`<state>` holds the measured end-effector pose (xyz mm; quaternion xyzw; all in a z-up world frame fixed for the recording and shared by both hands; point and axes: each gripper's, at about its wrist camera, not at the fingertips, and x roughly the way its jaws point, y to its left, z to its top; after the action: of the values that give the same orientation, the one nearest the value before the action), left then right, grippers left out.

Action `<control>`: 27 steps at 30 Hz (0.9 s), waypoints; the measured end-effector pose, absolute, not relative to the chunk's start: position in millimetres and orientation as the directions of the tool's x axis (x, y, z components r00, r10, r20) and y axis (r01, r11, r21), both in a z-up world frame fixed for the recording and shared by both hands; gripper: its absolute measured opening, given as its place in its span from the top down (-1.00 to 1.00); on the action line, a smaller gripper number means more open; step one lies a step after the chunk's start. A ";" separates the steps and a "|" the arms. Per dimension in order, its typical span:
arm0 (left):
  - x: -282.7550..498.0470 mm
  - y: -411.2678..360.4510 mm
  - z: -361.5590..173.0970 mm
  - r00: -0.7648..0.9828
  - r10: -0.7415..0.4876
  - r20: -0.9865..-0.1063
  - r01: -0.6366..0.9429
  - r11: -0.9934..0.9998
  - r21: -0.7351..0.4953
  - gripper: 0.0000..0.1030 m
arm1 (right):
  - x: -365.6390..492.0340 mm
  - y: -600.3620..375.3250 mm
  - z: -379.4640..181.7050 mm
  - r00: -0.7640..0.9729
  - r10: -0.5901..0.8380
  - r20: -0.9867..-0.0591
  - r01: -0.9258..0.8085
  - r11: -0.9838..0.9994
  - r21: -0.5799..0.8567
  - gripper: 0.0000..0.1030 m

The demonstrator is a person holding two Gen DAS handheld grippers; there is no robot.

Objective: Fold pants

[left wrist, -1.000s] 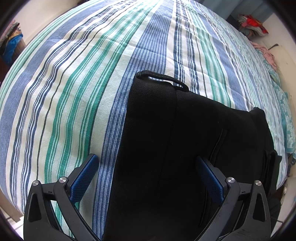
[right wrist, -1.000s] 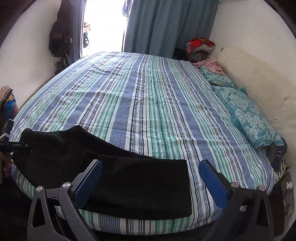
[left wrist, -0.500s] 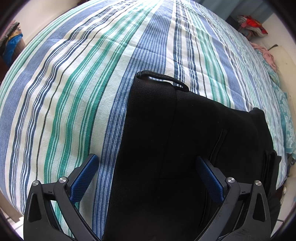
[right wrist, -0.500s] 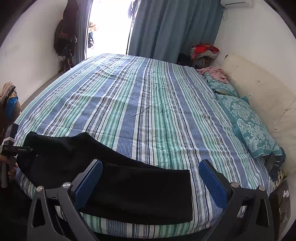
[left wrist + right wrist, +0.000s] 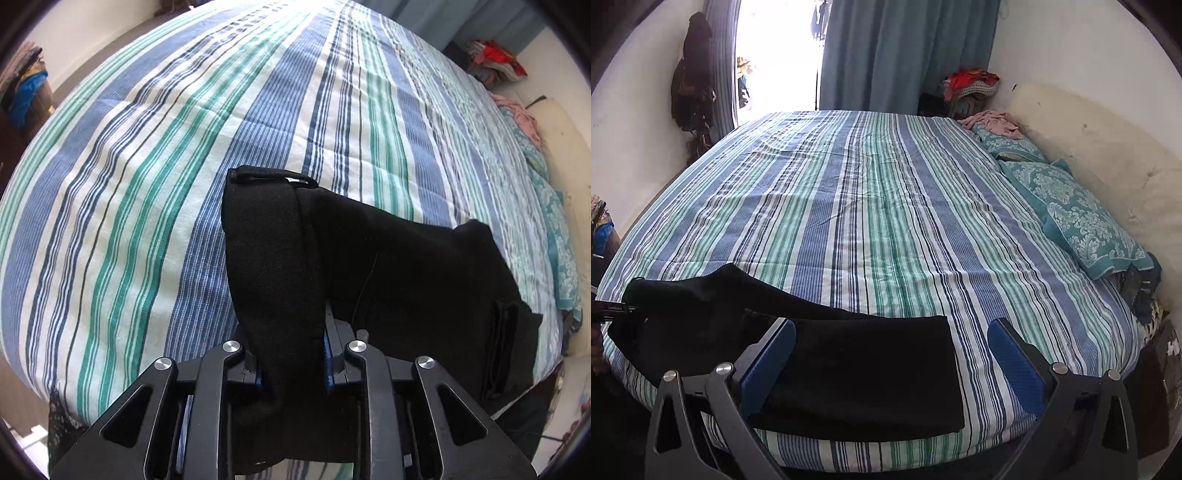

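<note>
Here, the black fabric pants (image 5: 388, 266) lie along the near edge of the blue, green and white striped bed sheet (image 5: 184, 166), folded lengthwise with the legs stacked flat toward the near right corner. The left gripper (image 5: 291, 360) is clamped on a bunched fold at the waistband end, lifting it into a ridge topped by a belt loop. The right gripper (image 5: 892, 363) hovers with jaws spread wide above the leg hems, touching nothing.

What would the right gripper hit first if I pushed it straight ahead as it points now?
Probably the black pants lying on the striped bedspread: the open right gripper frames their near end. Height above them is unclear.
</note>
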<state>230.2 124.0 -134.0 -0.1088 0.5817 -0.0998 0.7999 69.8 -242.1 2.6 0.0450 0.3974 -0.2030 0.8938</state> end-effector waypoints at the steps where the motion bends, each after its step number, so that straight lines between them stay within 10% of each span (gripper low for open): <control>1: 227.1 122.2 -121.3 0.315 -0.315 -0.895 0.022 0.946 -0.325 0.65 | 63.4 -252.8 -6.5 0.586 -0.343 -0.734 0.427 0.901 -0.080 -1.00; 6: 205.8 79.9 -40.8 0.307 -0.568 -0.763 0.079 0.814 -0.575 0.66 | 34.9 -295.8 -53.8 0.503 -0.381 -0.776 0.538 0.841 -0.064 -1.00; 11: 175.2 -41.3 7.3 0.259 -0.638 -0.725 0.275 0.768 -0.578 0.66 | 18.3 -321.1 -78.8 0.493 -0.384 -0.781 0.619 0.786 0.005 -1.00; 18: 152.5 -210.0 -44.6 0.179 -0.595 -0.783 0.395 0.773 -0.497 0.64 | -5.8 -345.4 -83.8 0.569 -0.405 -0.715 0.668 0.735 0.115 -1.00; 27: 118.5 -270.4 -73.5 0.082 -0.604 -0.793 0.598 0.667 -0.446 0.15 | -43.1 -383.7 -89.1 0.721 -0.317 -0.616 0.642 0.641 0.421 -1.00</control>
<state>118.5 -270.4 -73.5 -0.0028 0.5406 -0.4083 0.7355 -43.1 -383.7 -89.1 0.3217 0.2522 -0.2754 0.8701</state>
